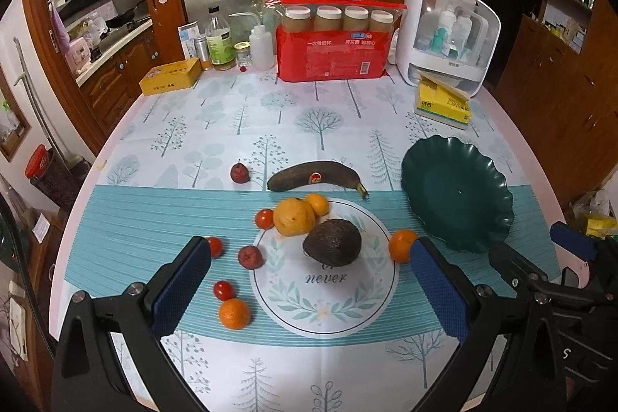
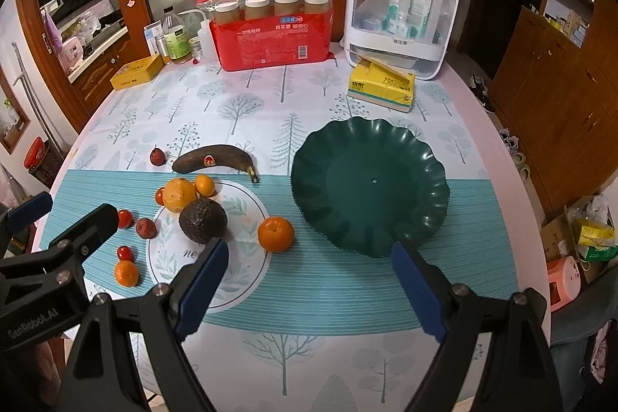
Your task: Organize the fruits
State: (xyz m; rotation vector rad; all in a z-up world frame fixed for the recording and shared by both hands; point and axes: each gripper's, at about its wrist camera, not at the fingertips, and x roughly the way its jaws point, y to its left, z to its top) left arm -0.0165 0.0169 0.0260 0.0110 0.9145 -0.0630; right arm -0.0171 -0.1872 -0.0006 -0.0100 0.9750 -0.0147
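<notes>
Fruit lies loose on the tablecloth: a dark avocado, a big orange, a brown banana, small mandarins, cherry tomatoes and dark red berries. An empty dark green scalloped plate sits to the right. My left gripper hangs open above the avocado area, holding nothing. My right gripper is open too, over the cloth between a mandarin and the plate.
At the back stand a red package with jars, bottles, a yellow tin, a white storage box and a yellow tissue pack. The round table's edge curves off on both sides.
</notes>
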